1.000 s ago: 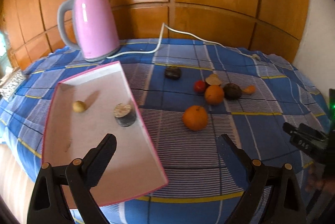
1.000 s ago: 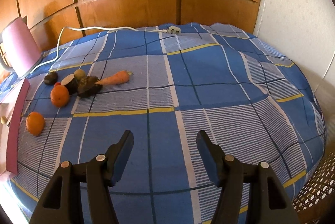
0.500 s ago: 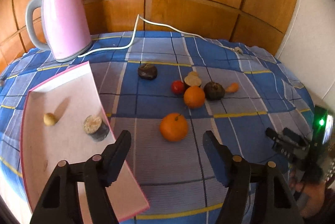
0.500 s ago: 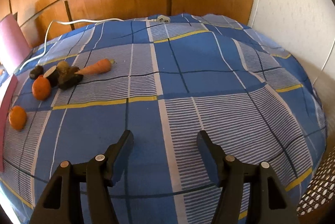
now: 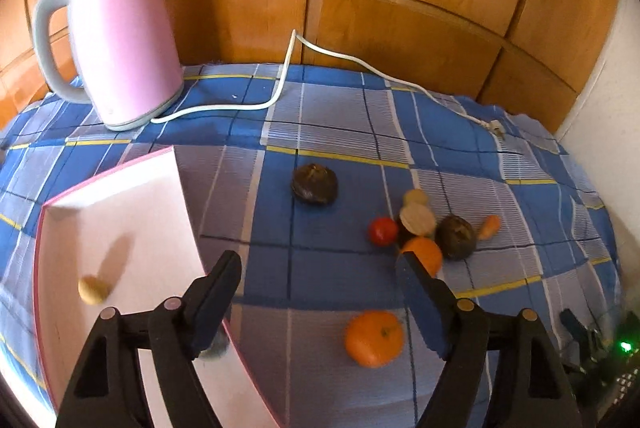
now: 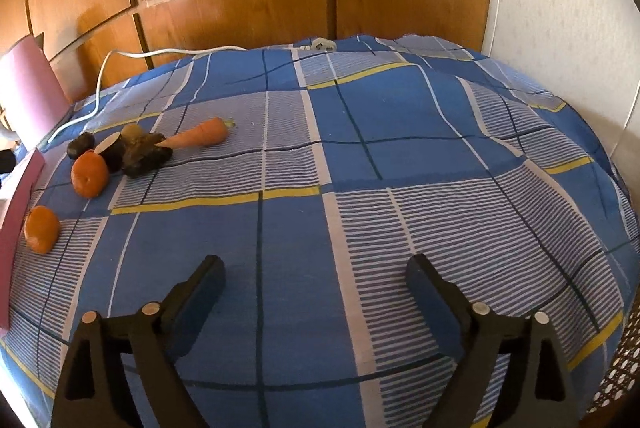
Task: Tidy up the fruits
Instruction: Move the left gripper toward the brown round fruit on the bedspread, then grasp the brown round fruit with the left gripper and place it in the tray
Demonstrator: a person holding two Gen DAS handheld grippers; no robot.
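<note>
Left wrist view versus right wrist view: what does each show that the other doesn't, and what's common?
Only the left wrist view shows the inside of the pink tray with a small yellowish item, the red tomato, and the left gripper, open.

Only the right wrist view shows the whole carrot and the right gripper, open over bare cloth.

Both show the two oranges, the kettle and its white cord.

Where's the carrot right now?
In the right wrist view the carrot lies on the blue checked cloth at upper left, its thin end touching a dark lumpy fruit.
</note>
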